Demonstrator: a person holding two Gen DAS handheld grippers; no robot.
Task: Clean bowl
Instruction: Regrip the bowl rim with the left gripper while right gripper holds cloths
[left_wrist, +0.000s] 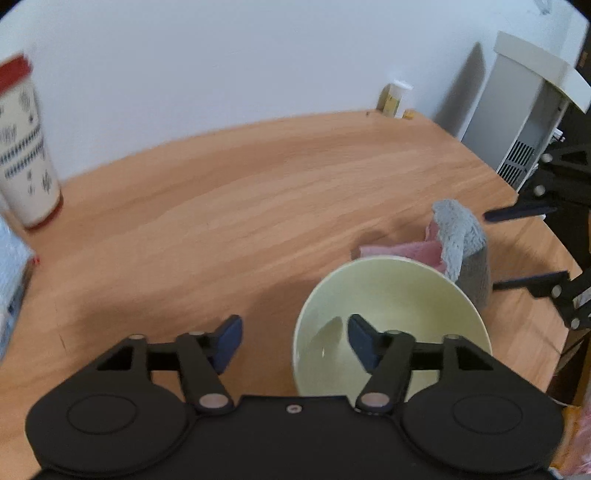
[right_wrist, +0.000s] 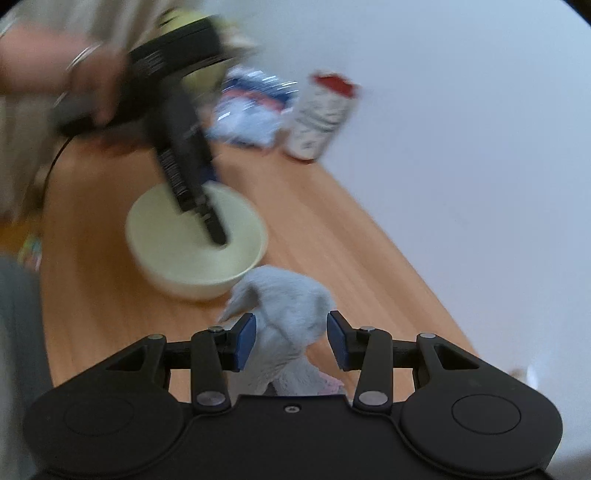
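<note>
Noting step: we judge the wipe not yet begun; both tools are positioning.
Left gripper: fingers spread, straddling the near rim of the bowl, one inside, one outside.
Right gripper: fingers spread around the grey cloth, not pinching.
Next move: close on cloth, steady bowl.
Room: open table beyond; cup far left, table edge near the right.
</note>
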